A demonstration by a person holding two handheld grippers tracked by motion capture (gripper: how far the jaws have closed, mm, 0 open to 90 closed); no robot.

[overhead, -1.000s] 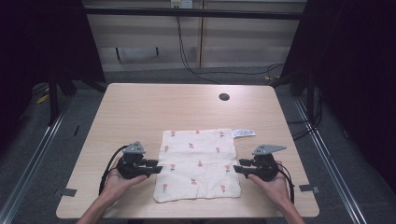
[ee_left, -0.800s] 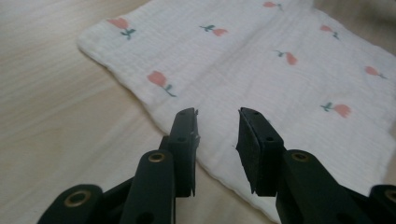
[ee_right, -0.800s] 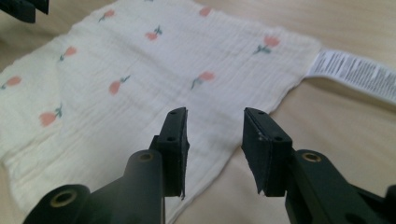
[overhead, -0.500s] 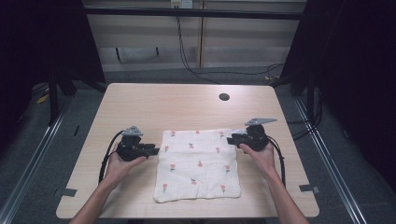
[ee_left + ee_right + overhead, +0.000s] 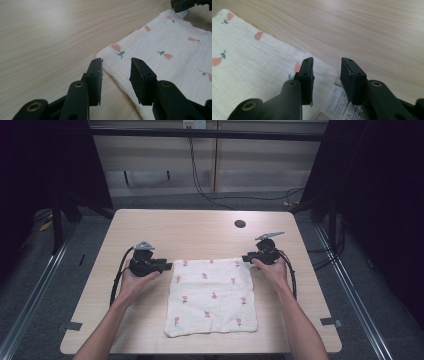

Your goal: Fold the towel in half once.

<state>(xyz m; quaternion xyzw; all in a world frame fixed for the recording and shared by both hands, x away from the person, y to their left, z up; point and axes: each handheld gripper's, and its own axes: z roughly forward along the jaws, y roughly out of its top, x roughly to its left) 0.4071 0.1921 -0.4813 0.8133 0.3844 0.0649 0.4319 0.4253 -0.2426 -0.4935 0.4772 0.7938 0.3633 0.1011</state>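
Both the left gripper (image 5: 116, 62) and right gripper (image 5: 327, 61) stand apart over the cloth's (image 5: 212, 295) far corners, seemingly gripping nothing, the left's jaws just opening.

A floral cloth (image 5: 212, 296) lies flat on the wooden table (image 5: 200, 232).

**Item count on the table**

One cloth (image 5: 212, 297), white with small flower prints, mid-table. One care label (image 5: 339, 101) at its far right corner. Two grippers: left gripper (image 5: 167, 266), right gripper (image 5: 246, 258). One table (image 5: 165, 227). One dark round hole (image 5: 240, 224), far right.
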